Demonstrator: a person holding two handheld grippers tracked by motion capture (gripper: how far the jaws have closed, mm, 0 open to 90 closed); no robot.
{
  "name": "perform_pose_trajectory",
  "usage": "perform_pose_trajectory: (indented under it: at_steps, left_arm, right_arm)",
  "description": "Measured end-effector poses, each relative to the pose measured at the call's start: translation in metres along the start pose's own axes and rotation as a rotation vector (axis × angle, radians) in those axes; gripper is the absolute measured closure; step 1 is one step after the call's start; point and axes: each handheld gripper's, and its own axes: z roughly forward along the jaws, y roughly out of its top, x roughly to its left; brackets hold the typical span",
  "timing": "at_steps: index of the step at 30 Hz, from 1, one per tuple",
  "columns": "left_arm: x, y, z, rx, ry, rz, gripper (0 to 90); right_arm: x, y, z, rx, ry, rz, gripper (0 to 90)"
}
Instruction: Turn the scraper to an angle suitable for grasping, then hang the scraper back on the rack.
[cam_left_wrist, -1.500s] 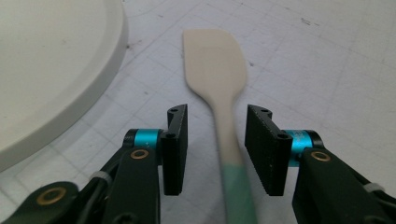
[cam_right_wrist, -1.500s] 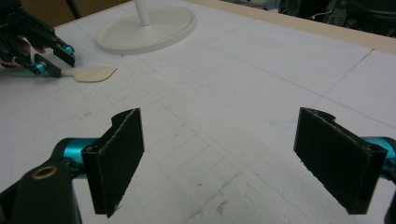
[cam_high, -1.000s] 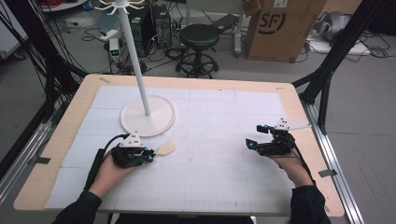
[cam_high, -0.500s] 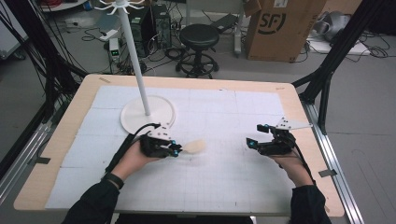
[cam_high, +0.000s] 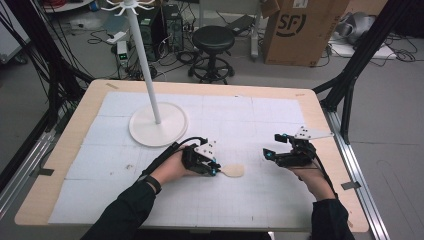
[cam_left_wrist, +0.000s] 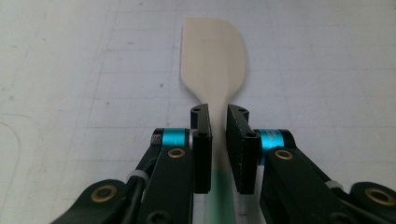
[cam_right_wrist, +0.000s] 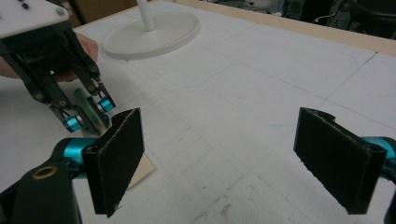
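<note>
Where the left claw (cam_high: 216, 169) sits near the middle of the counter (cam_high: 85, 112), its jaws are drawn close around the narrow neck of a spatula (cam_high: 232, 170). In the left gripper view the two black jaws flank the handle just below the cream blade (cam_left_wrist: 213, 58), with a thin gap visible on each side, so I cannot tell whether the pads actually press on it. The handle turns green further back between the jaws. In the high view the spatula lies low over the white gridded mat (cam_high: 250, 120), its blade pointing toward the person's right; whether it rests on the mat or is raised slightly cannot be told.

The right claw (cam_high: 270, 147) is off to the right, apart from the spatula, its jaws spread wide and holding nothing. In the right gripper view, the left claw (cam_right_wrist: 88, 119) and a corner of the cream blade show beyond the near jaw.

A white stand (cam_high: 158, 125) with a round base and a tall pole stands at the back left of the mat, apart from both claws. Beyond the counter, on the floor, are a black stool (cam_high: 213, 40) and a cardboard box (cam_high: 300, 30) printed with "SF".
</note>
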Motion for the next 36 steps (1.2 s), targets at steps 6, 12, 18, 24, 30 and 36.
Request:
perform_pose_trajectory:
  at_steps: [6,12,18,24,30,36]
  left_arm:
    - [0.005,0.000,-0.020,-0.043,0.062,-0.120,40.0]
    - [-0.006,-0.010,-0.083,-0.181,0.214,-0.180,29.1]
    - [-0.024,-0.057,-0.147,-0.274,0.438,-0.258,23.2]
    - [-0.038,-0.118,-0.197,-0.381,0.626,-0.396,20.9]
    - [-0.042,-0.148,-0.225,-0.480,0.707,-0.478,19.0]
    - [-0.044,-0.148,-0.227,-0.471,0.718,-0.460,19.0]
  right_arm:
    - [0.001,0.000,0.001,0.009,0.001,0.001,15.3]
    - [0.002,0.000,0.002,0.009,-0.006,-0.003,15.3]
    - [0.004,0.001,0.004,0.011,-0.007,-0.008,15.3]
    - [0.004,0.001,0.006,0.014,-0.016,-0.010,15.3]
    - [0.005,0.000,0.005,0.014,-0.016,-0.007,15.3]
    - [0.007,0.001,0.006,0.011,-0.007,-0.012,15.3]
